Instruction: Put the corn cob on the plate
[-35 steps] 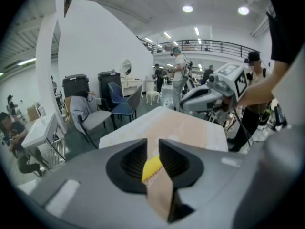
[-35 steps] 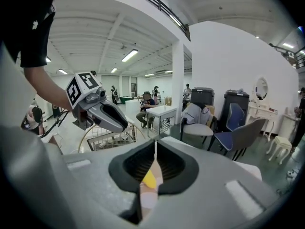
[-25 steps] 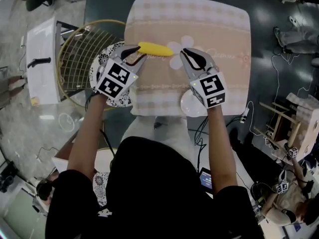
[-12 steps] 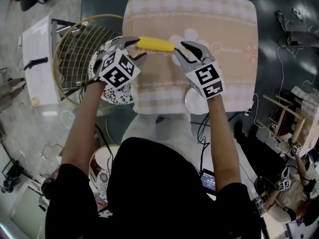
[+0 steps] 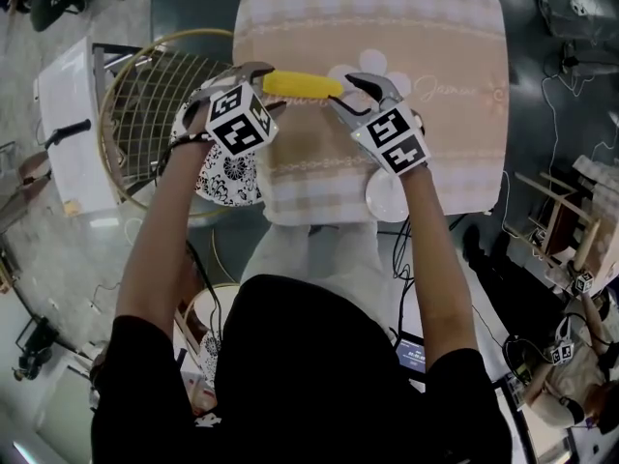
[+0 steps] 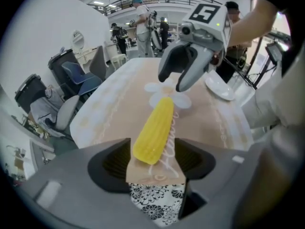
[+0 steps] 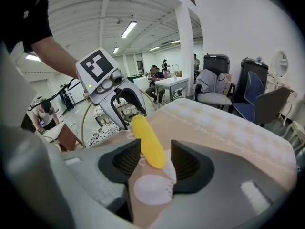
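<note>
Two tools, left tool (image 5: 270, 86) and right tool (image 5: 341, 92), stand released (jaws have just been opening), each straddling one end of the corn cob (image 5: 302, 85) lying lengthwise between them.

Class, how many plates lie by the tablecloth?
2: a black-and-white patterned plate just left of the tablecloth; a white plate at its near edge, towards the right. Others possibly hidden.
</note>
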